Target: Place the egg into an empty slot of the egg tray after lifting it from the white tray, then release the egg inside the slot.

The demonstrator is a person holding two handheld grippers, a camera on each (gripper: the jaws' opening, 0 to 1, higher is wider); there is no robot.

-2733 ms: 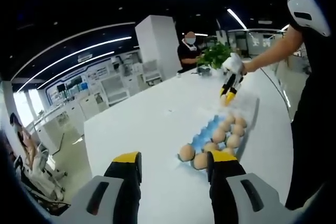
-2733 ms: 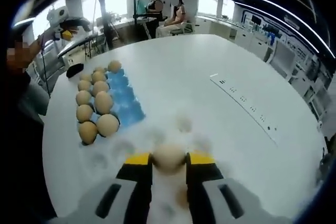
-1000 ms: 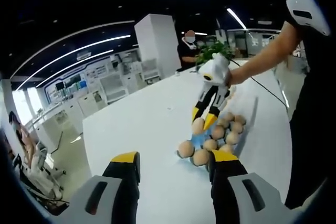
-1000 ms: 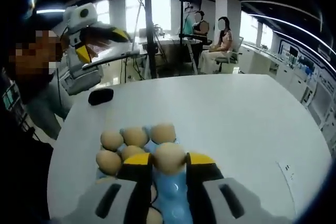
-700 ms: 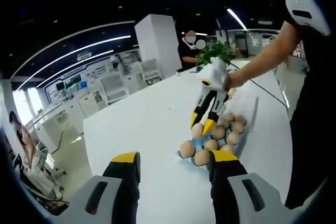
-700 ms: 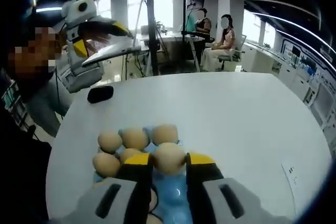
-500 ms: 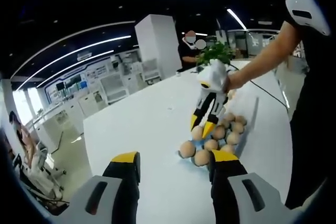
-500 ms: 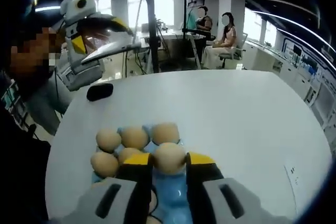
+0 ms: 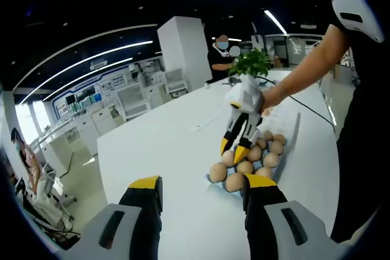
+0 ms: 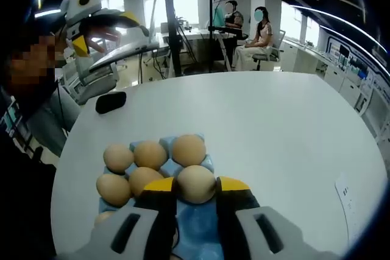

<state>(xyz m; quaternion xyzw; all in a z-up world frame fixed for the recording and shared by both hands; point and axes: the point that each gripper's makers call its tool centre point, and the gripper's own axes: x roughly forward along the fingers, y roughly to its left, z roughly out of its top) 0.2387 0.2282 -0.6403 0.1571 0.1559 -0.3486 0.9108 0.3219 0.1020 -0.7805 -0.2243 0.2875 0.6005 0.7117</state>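
Left gripper view, surface: we are seeing a broad white table point(image 9: 164, 150) in an office, the blue egg tray point(image 9: 250, 162) near its far edge.
Left gripper point(image 9: 204, 196): we are holding it open, gripping nothing.
Right gripper view, egg point(image 10: 195, 184): we are clamping it in the right gripper point(image 10: 195, 192), low over the tray point(image 10: 201, 223).
Open room: bare table is stretching right of the tray.

White table point(image 10: 274, 126), blue egg tray point(image 10: 207, 217), black object point(image 10: 110, 101)

Tan egg point(image 10: 195, 184) — blue egg tray point(image 10: 207, 164) — white table point(image 10: 286, 132).
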